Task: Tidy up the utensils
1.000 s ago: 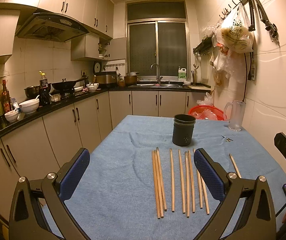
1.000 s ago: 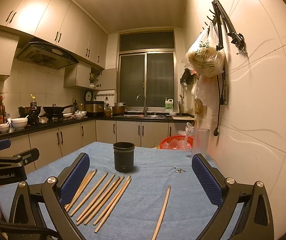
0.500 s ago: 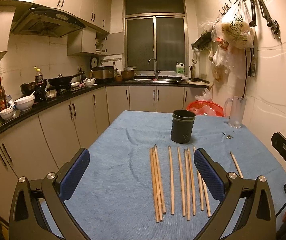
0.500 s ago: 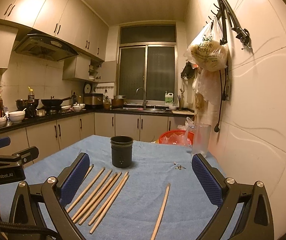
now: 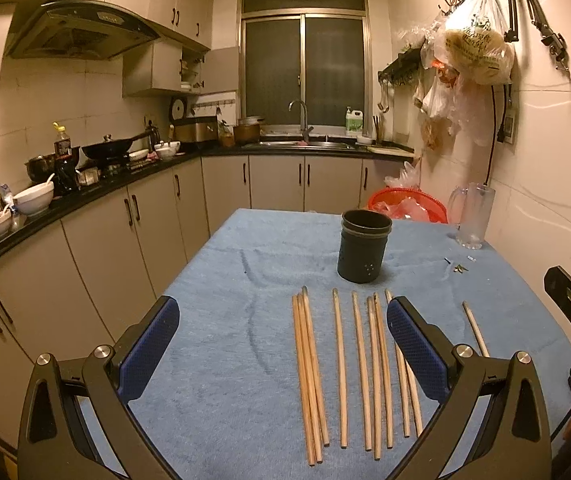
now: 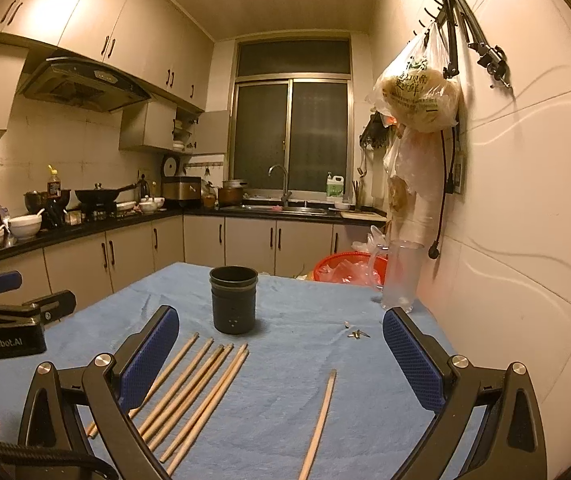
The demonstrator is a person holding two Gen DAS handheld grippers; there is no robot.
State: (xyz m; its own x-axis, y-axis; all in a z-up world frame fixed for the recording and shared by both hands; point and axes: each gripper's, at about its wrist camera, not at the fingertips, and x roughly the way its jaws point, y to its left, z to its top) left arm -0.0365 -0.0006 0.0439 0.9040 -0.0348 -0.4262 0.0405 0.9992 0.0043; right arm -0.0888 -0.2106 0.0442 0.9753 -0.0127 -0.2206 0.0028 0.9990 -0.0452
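Observation:
Several wooden chopsticks (image 5: 340,364) lie side by side on the blue cloth, pointing toward a dark round holder (image 5: 364,251) that stands upright behind them. One single chopstick (image 6: 320,420) lies apart to the right. My left gripper (image 5: 281,344) hovers open above the near ends of the row, nothing between its blue pads. My right gripper (image 6: 281,344) is open too, over the cloth between the row of chopsticks (image 6: 189,392) and the lone stick, short of the holder (image 6: 233,299).
A blue cloth (image 5: 221,312) covers the table. A clear glass jug (image 5: 471,216) stands at the far right by the wall, small screws (image 6: 357,334) near it. A red basket (image 6: 345,266) sits beyond the far edge. Counters and cabinets run along the left.
Both views have tilted slightly downward and drawn a little lower toward the cloth. The chopsticks and holder have not moved.

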